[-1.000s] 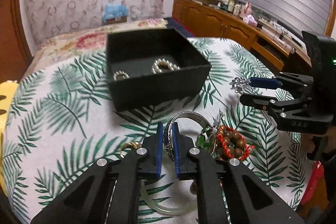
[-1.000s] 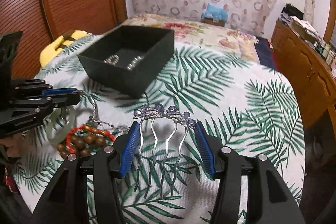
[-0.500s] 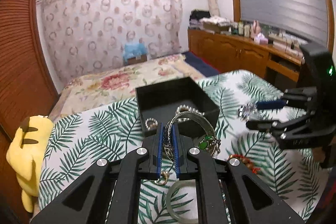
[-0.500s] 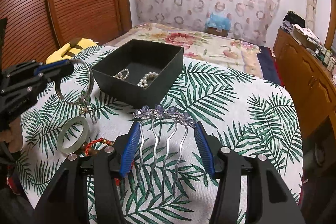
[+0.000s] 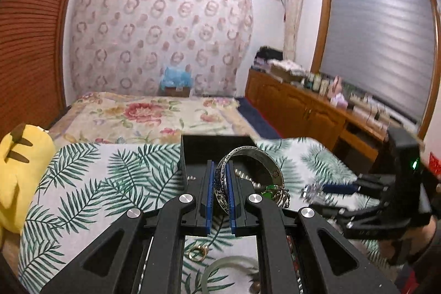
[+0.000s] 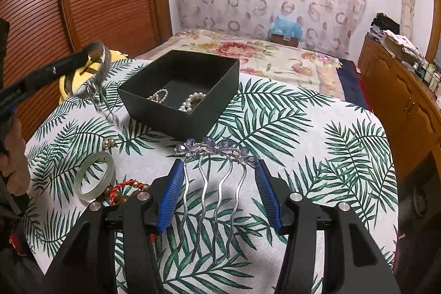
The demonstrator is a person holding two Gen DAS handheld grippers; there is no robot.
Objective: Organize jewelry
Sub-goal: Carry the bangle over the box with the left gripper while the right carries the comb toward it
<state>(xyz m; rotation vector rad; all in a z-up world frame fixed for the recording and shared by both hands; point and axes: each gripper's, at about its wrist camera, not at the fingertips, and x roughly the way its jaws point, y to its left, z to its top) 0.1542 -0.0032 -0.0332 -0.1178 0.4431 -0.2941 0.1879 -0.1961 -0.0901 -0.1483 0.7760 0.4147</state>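
Note:
My left gripper (image 5: 220, 170) is shut on an engraved silver bangle (image 5: 257, 156) with a green charm (image 5: 271, 188) dangling from it, lifted above the table in front of the black box (image 5: 217, 148). In the right wrist view the same bangle (image 6: 100, 59) hangs left of the black box (image 6: 179, 112), which holds pearl pieces (image 6: 190, 101). My right gripper (image 6: 217, 164) is shut on a silver hair comb (image 6: 215, 178) topped with purple crystals, held over the leaf-print tablecloth (image 6: 317, 156).
A pale jade bangle (image 6: 95, 175), a gold ring (image 6: 109, 142) and a red-corded wooden bead bracelet (image 6: 124, 190) lie on the cloth at the left. A yellow plush toy (image 5: 19, 172) sits at the table's left edge. A bed and wooden cabinets stand behind.
My left gripper has risen and tilted up with the silver bangle, off the pile of jewelry and toward the box. The right gripper with the comb has stayed nearly still.

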